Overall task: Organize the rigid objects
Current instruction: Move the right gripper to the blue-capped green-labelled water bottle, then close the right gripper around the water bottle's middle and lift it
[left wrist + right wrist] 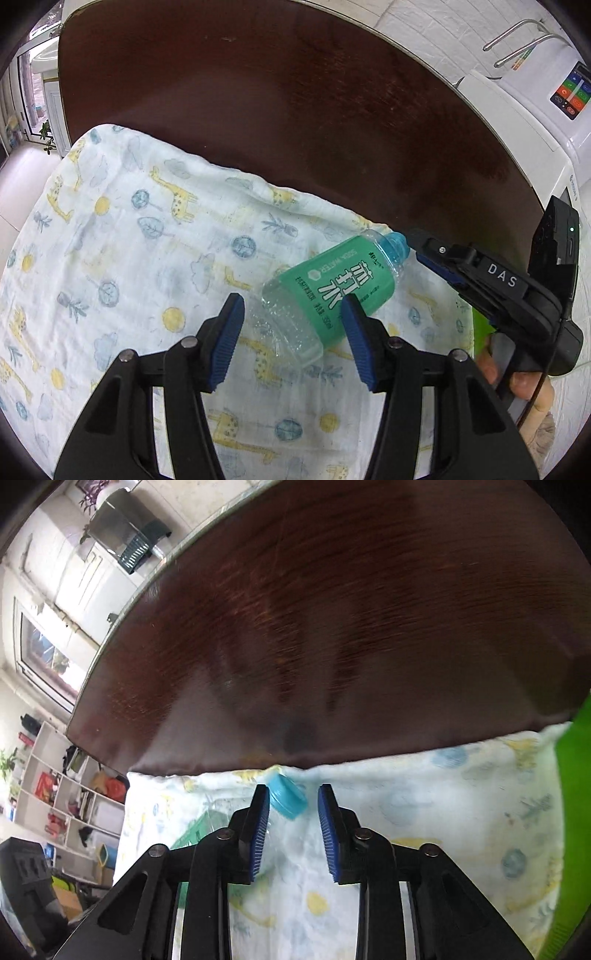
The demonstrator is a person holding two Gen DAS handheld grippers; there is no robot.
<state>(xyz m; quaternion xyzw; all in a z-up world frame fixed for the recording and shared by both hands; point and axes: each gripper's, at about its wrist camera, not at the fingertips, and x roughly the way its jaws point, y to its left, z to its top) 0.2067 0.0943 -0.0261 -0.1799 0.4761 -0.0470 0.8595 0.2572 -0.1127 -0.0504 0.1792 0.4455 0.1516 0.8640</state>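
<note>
A clear plastic bottle (332, 280) with a green label and a blue cap (288, 797) lies on its side on a white cloth printed with giraffes (129, 240). My left gripper (291, 306) is open over the bottle's bottom end; its right finger overlaps the label and its left pad stands clear of the bottle. My right gripper (292, 788) is open too, its blue pads on either side of the cap without pressing it. In the left wrist view the right gripper (421, 240) comes in from the right, its tips at the cap.
The cloth covers the near part of a dark brown wooden table (295, 110), bare beyond it. A bright green thing (576, 775) stands at the cloth's right edge. A white appliance with a touch panel (535, 92) sits past the table. A person's hand (517, 380) holds the right gripper.
</note>
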